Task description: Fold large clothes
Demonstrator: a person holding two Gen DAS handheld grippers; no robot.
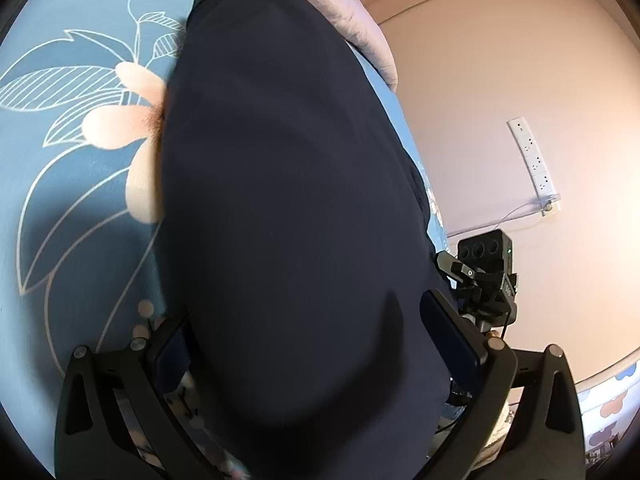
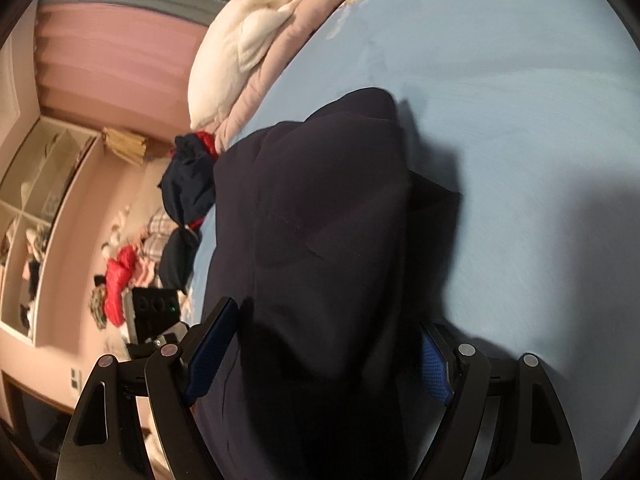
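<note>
A large dark navy garment (image 1: pixel 288 200) lies bunched lengthwise over the blue floral bedsheet (image 1: pixel 80 184). My left gripper (image 1: pixel 316 340) has its jaws wide, and the thick bundle of cloth fills the gap from pad to pad. In the right wrist view the same navy garment (image 2: pixel 328 220) runs forward from my right gripper (image 2: pixel 324 356), whose blue pads (image 2: pixel 212 352) stand wide on either side of the folded cloth and press on it. The garment's far end (image 2: pixel 368 112) is raised and throws a shadow on the sheet. The other gripper's camera block (image 1: pixel 484 252) sits close at the right.
A pale pink quilt (image 1: pixel 352 4) and a white blanket (image 2: pixel 240 48) are piled at the bed's far end. More dark and red clothes (image 2: pixel 188 184) hang off the bed edge, with clothes on the floor (image 2: pixel 120 276) and shelves (image 2: pixel 36 216). A power strip (image 1: pixel 534 160) is on the wall.
</note>
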